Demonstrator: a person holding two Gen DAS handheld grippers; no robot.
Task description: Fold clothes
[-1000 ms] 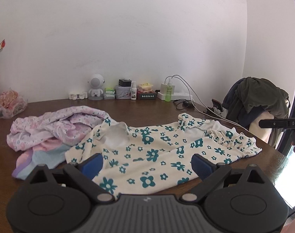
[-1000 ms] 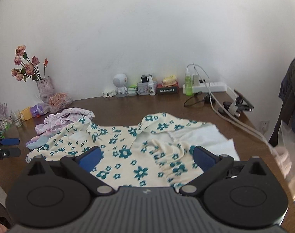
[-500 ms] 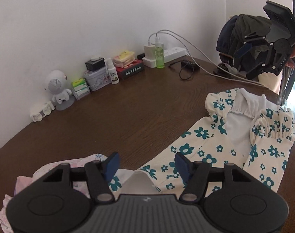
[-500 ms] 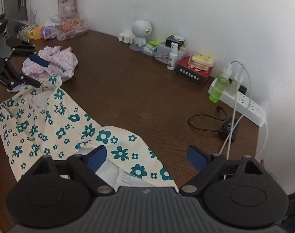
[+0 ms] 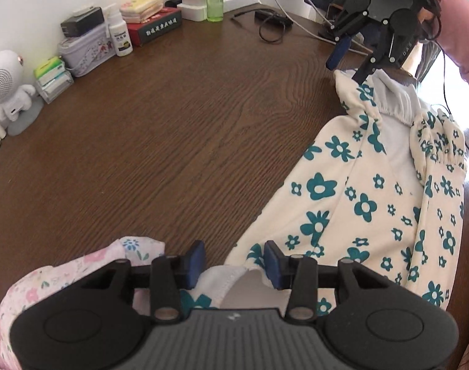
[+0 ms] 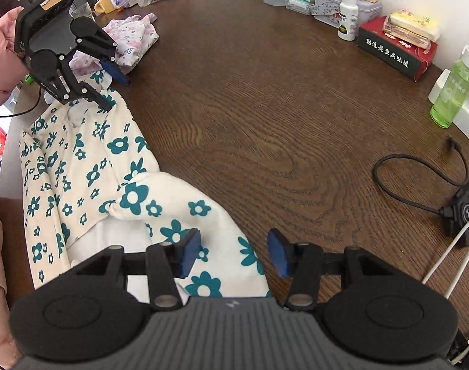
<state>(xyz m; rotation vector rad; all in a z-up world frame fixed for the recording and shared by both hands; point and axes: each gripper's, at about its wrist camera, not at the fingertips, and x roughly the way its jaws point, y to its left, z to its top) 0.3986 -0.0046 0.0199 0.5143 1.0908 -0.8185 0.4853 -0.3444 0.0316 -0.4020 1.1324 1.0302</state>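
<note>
Between left gripper [image 5: 234,260] pads, white collar edge of cream floral garment [image 5: 358,203]; jaws partly open, not clamped; pink floral clothes [image 5: 80,268] just left of tool; right gripper [image 6: 234,251] likewise parted over garment's other end, cloth between pads, no pinch; garment stretched along near edge of brown table [image 6: 265,117]; ahead of right gripper, red box [image 6: 395,52] topped with yellow packets [image 6: 413,24]; patterned tin [image 5: 86,47] shut, contents unseen.

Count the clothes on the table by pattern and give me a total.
Cream garment with teal flowers: 1
Pink floral garment: 1
Total: 2
</note>
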